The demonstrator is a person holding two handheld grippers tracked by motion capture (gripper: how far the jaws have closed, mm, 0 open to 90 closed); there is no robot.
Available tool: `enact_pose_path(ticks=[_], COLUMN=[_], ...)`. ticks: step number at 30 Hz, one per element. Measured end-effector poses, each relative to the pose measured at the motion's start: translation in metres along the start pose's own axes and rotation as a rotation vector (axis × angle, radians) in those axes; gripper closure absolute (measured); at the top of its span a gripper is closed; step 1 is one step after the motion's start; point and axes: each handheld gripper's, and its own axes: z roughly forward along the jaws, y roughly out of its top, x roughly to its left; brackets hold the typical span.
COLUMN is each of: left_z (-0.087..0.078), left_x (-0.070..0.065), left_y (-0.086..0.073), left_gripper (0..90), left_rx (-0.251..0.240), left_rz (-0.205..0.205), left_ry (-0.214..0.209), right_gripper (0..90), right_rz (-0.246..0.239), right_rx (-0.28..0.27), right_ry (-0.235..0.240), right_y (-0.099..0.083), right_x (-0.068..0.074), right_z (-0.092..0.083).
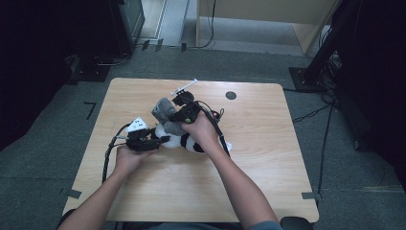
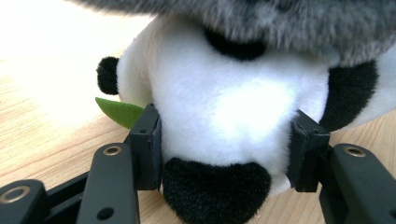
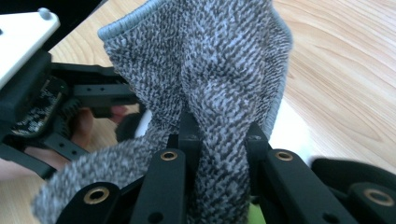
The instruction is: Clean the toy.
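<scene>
A black-and-white panda plush (image 1: 189,142) lies near the middle of the table. My left gripper (image 1: 160,140) comes at it from the left. In the left gripper view its pads (image 2: 149,140) press into the white fur of the panda (image 2: 233,107) on both sides. A green felt leaf (image 2: 119,112) sticks out behind the left jaw. A grey knitted cloth (image 1: 165,114) hangs over the panda's top. My right gripper (image 3: 219,135) is shut on a fold of this cloth (image 3: 205,60), just above the plush (image 1: 178,117). The same grey cloth (image 2: 280,18) crosses the top of the left gripper view.
A thin white stick-like item (image 1: 184,87) lies at the table's far edge, and a dark round spot (image 1: 231,95) lies to its right. Black cables trail from both grippers across the wooden table (image 1: 268,182). Bare wood lies to the right and in front.
</scene>
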Motion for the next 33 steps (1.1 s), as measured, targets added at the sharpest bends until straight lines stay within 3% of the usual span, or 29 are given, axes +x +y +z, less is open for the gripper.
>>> enact_pose_path(ticks=[3,7,10,13,19,22,25,29,33], left_z=[0.000,0.000,0.000,0.000,-0.001,-0.001,-0.001,0.000,0.000], left_x=[0.000,0.000,0.000,0.000,0.000,0.001,0.001,0.000,0.000], left_y=[0.000,0.001,0.000,0.000,0.000,-0.001,-0.001,-0.001,-0.001], left_gripper=[42.3,42.4,42.4,42.3,42.1,42.1,42.1,41.9,41.6], left_rx=[0.003,0.003,0.004,0.001,0.001,0.002,0.000,-0.007,-0.008], left_rz=[0.001,-0.012,-0.009,-0.010,0.000,0.004,0.002,-0.005,-0.005], left_ry=[-0.001,-0.002,-0.002,-0.003,-0.001,-0.003,-0.002,-0.001,0.001], right_gripper=[77.2,77.0,77.3,77.2,77.2,77.3,77.4,77.6,77.5], right_rz=[0.009,-0.009,0.026,0.062,0.070,0.095,0.136,0.135,0.078], right_rx=[0.006,0.005,0.023,0.017,0.013,0.008,-0.022,-0.100,-0.134], right_ry=[0.006,-0.040,-0.099,-0.090,-0.100,-0.109,-0.088,-0.050,-0.018], right_y=[-0.003,-0.008,-0.014,-0.021,-0.024,-0.028,-0.031,-0.025,-0.013], right_x=[-0.004,-0.011,-0.026,-0.038,-0.045,-0.055,-0.061,-0.055,-0.031], right_z=[-0.004,-0.014,-0.026,-0.032,-0.041,-0.049,-0.057,-0.072,-0.075])
